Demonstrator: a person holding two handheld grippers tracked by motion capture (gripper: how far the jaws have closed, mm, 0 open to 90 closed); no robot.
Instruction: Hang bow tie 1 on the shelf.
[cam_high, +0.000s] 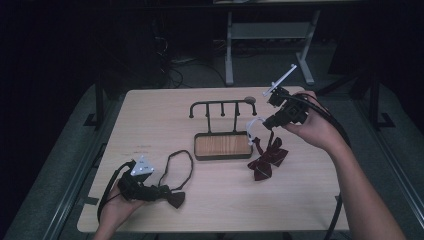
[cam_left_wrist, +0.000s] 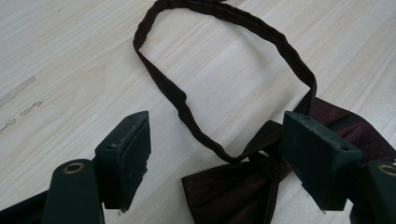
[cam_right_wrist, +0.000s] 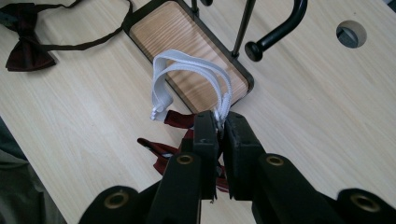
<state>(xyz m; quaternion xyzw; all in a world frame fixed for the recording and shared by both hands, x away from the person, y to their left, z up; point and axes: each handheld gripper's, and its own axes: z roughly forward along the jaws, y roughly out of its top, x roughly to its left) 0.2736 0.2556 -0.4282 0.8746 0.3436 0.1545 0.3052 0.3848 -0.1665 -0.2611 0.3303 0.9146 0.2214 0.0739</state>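
A light wooden table (cam_high: 215, 200) carries a black metal hook rack (cam_high: 223, 107) with a rectangular wood-inlaid base tray (cam_high: 223, 145), standing near the middle of the tabletop. The rack's top bar bears 4 short pegs with curled ends.

The right gripper (cam_high: 272, 121), held in the person's right hand (cam_high: 312, 127), is raised over the table just right of the tray. In the right gripper view its jaws are pressed together on the white elastic strap (cam_right_wrist: 187, 70) of a dark red bow tie (cam_high: 269, 159). The strap loops up and away from the jaws toward the tray's corner, and the red bow hangs below the jaws, partly hidden by them. In the high view the bow's lower part appears to touch the tabletop, just right of the tray.

The left gripper (cam_left_wrist: 217, 158), held in the left hand (cam_high: 117, 207) at the near left of the table, has its jaws spread wide. Between them lies the knot of a second, darker bow tie (cam_left_wrist: 233, 191), flat on the table. The right jaw overlaps the bow's upper wing; whether either pad touches the fabric I cannot tell. Its dark neck band (cam_left_wrist: 224, 60) forms 1 closed loop on the wood, stretching away from the jaws toward the tray. A round cable hole (cam_right_wrist: 351, 33) sits in the tabletop beyond the rack.
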